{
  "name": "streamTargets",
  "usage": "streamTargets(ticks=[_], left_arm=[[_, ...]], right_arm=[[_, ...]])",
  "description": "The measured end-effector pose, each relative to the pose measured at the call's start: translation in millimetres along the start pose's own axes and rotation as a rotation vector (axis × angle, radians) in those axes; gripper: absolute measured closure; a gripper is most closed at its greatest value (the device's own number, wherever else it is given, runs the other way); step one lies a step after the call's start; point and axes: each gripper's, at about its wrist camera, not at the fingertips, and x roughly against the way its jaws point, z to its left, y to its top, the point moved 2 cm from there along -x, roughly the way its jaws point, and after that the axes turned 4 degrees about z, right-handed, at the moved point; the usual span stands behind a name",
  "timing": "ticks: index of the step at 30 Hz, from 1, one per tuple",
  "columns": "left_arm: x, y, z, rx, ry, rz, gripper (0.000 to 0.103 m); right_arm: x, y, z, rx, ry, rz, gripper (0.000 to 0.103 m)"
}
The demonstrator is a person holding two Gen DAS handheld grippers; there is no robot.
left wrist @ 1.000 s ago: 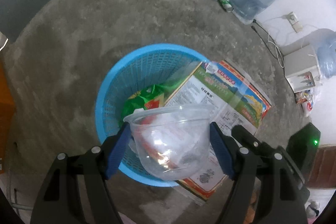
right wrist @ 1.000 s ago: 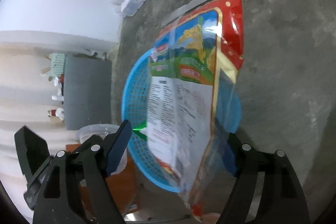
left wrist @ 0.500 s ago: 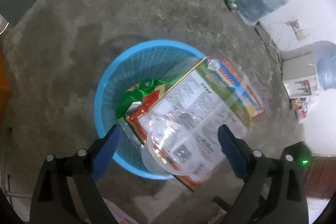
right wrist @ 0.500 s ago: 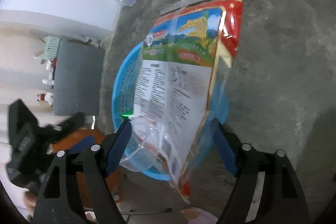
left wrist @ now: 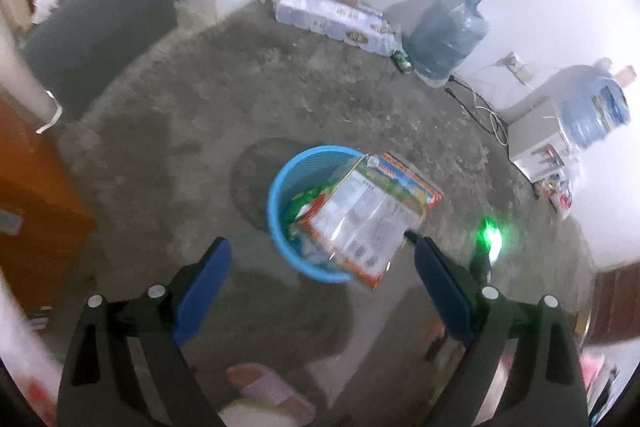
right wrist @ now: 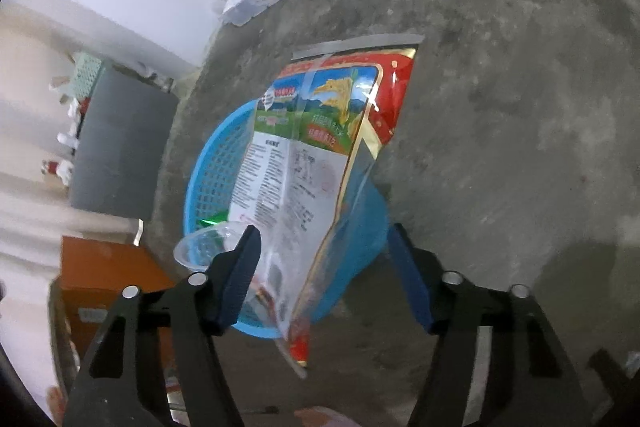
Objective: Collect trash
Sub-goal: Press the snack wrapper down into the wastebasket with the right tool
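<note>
A blue plastic basket (left wrist: 286,183) stands on the concrete floor. A large printed food bag (left wrist: 372,211) lies across its rim and sticks out to the right; green packaging (left wrist: 310,197) lies inside. My left gripper (left wrist: 320,271) is open and empty, high above and in front of the basket. In the right wrist view the basket (right wrist: 216,171) and the bag (right wrist: 304,163) sit close ahead, and a clear plastic bowl (right wrist: 204,243) rests on the basket's near left rim. My right gripper (right wrist: 324,259) is open around the bag's lower end without gripping it.
Water jugs (left wrist: 444,35) and a pack of bottles (left wrist: 336,15) line the far wall, with cables (left wrist: 480,107) and a white box (left wrist: 536,143) at the right. An orange cabinet (left wrist: 28,203) stands at the left. A grey cabinet (right wrist: 120,143) is behind the basket.
My left gripper opened and let go of the clear bowl, which dropped onto the basket, then pulled up and back. My right gripper stayed open near the bag.
</note>
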Motion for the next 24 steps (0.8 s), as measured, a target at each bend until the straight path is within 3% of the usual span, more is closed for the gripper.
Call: streamTargets(ticks=[4,6,9,14,18,24], left_arm=[[70.3,-66.2,42.2,0.033,0.014,-0.026,0.012],[95.5,-96.1,60.0,0.071,0.023,-0.048,0.012],[135.4,-146.1,91.0,0.139,0.055,-0.117,0.012],[167.4,-203.7,127.4,0.257,0.082,-0.211,0.012],[173.0,-225.7,142.0,0.312,0.058,-0.238,0.012],[172.0,-239.7,159.0,0.336,0.107,-0.243,0.012]], right_arm=[[12.2,-2.2,4.3,0.061,-0.046,-0.061,0.070],[22.1,-3.4,12.0,0.120,-0.073,-0.119,0.085],[21.8,-2.5,26.8,0.213,-0.094,-0.141,0.092],[-29.5,3.9,55.1,0.349,-0.131,-0.005,0.100],[-85.1,10.1,58.9,0.338,-0.169,0.137,0.103],[-132.0,25.1,52.5,0.207,-0.153,0.254,0.103]])
